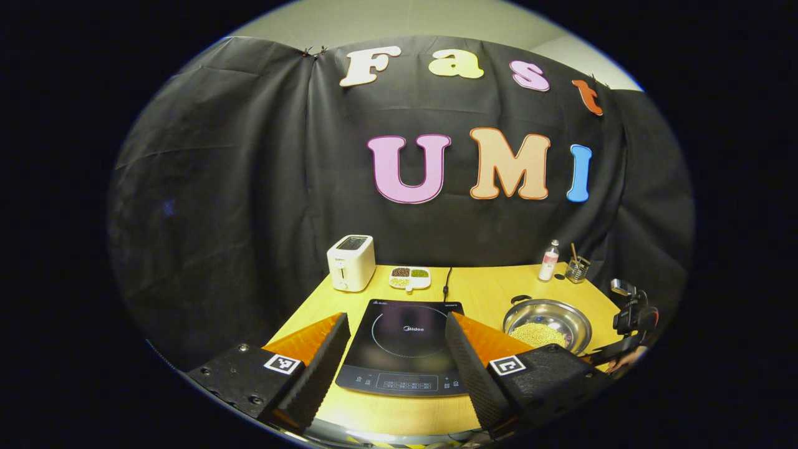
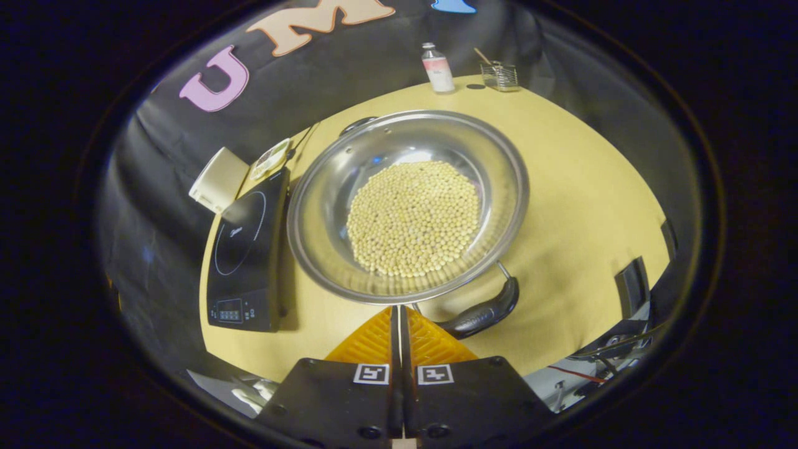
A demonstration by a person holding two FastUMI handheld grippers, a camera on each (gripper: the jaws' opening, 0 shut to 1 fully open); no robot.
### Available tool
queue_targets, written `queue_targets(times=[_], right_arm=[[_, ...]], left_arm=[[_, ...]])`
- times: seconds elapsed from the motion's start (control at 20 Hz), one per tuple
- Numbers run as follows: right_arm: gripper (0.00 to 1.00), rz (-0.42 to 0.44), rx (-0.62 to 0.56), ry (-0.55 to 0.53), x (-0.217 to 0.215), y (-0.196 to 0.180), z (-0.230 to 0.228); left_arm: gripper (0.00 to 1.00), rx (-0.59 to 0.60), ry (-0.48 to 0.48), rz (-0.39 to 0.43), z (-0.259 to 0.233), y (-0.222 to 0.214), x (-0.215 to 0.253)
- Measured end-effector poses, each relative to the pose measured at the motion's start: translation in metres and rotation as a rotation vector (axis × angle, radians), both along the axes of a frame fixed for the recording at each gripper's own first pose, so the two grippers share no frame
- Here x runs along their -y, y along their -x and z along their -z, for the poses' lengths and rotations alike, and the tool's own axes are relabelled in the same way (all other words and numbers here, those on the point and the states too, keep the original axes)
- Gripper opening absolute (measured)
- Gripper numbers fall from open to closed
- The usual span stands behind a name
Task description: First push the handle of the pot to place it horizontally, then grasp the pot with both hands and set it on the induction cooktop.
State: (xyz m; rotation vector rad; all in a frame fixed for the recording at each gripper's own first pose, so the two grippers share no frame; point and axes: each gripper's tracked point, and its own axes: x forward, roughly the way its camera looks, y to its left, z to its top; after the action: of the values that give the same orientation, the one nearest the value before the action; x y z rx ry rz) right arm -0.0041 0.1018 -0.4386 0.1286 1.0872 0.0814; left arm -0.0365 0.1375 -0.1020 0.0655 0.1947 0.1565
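Right claw (image 2: 399,327) closed, hiding pot (image 2: 408,206) rim

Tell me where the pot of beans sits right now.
The pot sits on the yellow table, just right of the induction cooktop in the right gripper view, not yet on it; the right gripper is near its black handle.

Ahead of the right gripper (image 2: 399,312), the round shiny polished-metal pot (image 2: 492,162); its glossy black plastic handle (image 2: 483,312) just beside; matt yellow wood-look tabletop (image 2: 580,206); glossy black glass cooktop (image 2: 246,249).
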Motion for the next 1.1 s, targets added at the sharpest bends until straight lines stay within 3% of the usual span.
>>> queue_targets(times=[0.05, 0.15, 0.45, 0.55, 0.6, 0.65, 0.7, 1.1], right_arm=[[0.00, 0.006, -0.004, 0.008, 0.007, -0.002, 0.000], [0.03, 0.012, -0.010, 0.020, 0.019, -0.006, 0.001], [0.03, 0.004, -0.030, 0.066, 0.063, -0.026, -0.002], [0.03, 0.007, -0.043, 0.069, 0.075, -0.033, -0.005], [0.03, 0.007, -0.047, 0.067, 0.080, -0.038, -0.007], [0.03, 0.004, -0.050, 0.065, 0.085, -0.043, -0.009], [0.02, 0.000, -0.055, 0.064, 0.090, -0.050, -0.009], [0.02, -0.063, -0.086, 0.055, 0.110, -0.085, -0.006]], left_arm=[[0.95, 0.004, -0.004, 0.002, -0.003, -0.003, 0.002], [0.89, 0.007, -0.005, 0.003, -0.004, -0.011, 0.008], [0.95, -0.021, 0.001, -0.007, -0.001, -0.035, 0.032], [0.90, -0.033, 0.007, -0.009, -0.001, -0.042, 0.042], [0.95, -0.040, 0.009, -0.011, 0.000, -0.045, 0.046], [0.90, -0.050, 0.011, -0.013, 0.001, -0.047, 0.050], [0.95, -0.060, 0.014, -0.017, 0.003, -0.049, 0.053], [0.95, -0.090, 0.045, -0.107, 0.013, -0.064, 0.064]])
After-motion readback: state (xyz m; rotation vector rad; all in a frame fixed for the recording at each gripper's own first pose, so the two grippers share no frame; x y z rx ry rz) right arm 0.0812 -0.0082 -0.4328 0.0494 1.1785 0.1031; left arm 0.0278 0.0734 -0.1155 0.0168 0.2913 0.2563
